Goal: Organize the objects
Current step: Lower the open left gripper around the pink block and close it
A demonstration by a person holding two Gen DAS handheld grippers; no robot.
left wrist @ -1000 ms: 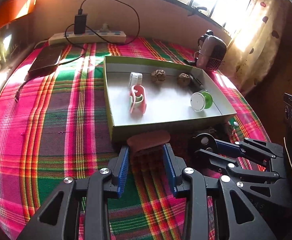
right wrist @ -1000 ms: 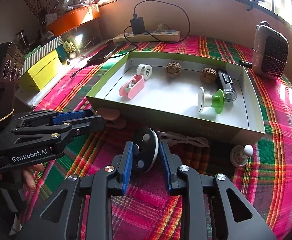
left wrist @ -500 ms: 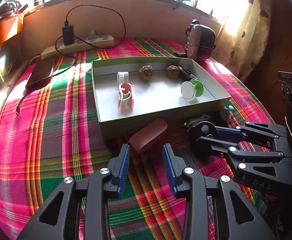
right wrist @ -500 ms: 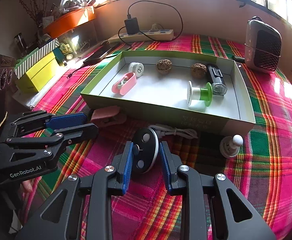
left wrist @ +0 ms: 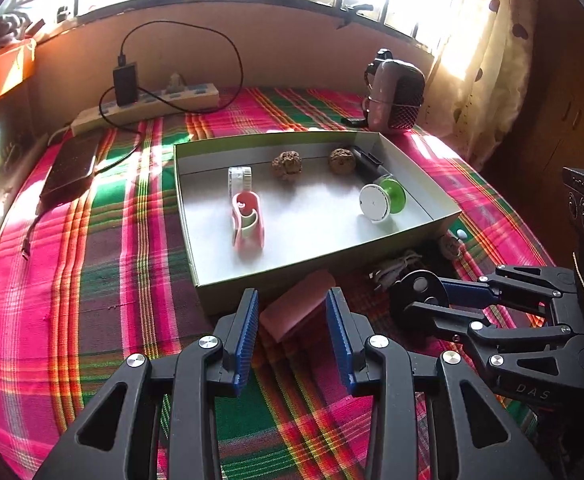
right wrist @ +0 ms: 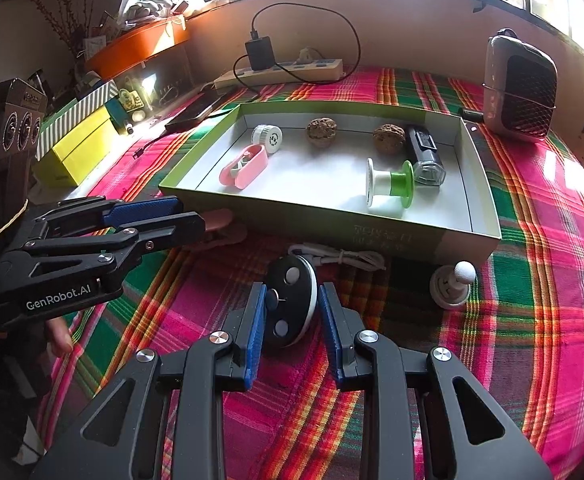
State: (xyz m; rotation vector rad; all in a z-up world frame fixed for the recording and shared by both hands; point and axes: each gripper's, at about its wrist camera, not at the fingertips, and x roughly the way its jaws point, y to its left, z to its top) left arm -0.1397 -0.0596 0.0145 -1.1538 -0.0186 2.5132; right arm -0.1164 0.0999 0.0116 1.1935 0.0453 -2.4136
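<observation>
In the left wrist view my left gripper [left wrist: 292, 322] stands open low over the cloth. A pink oblong case [left wrist: 297, 308] lies tilted between its blue fingertips, just in front of the green cardboard box [left wrist: 220, 292]. My right gripper [right wrist: 292, 314] is shut on a round black-and-white disc [right wrist: 292, 300] held on edge, close to the box's front wall [right wrist: 331, 224]. From the left wrist view the right gripper [left wrist: 411, 298] and the disc [left wrist: 419, 286] show at the right. The left gripper [right wrist: 196, 220] shows at the left of the right wrist view, with the pink case [right wrist: 222, 218] at its tips.
Inside the box lie a pink-and-white holder [right wrist: 244, 166], a white cap [right wrist: 268, 138], two brown nuts [right wrist: 321, 132], a black device [right wrist: 425, 156] and a green spool [right wrist: 389, 184]. A white cable [right wrist: 343, 258] and white knob [right wrist: 451, 284] sit by the box. A power strip [right wrist: 284, 72], heater [right wrist: 519, 92] and yellow box [right wrist: 76, 144] ring the bed.
The left gripper has rolled, so the box and pink case look tilted, and the case now sits between its tips instead of beyond them. The right gripper keeps its hold on the disc.
</observation>
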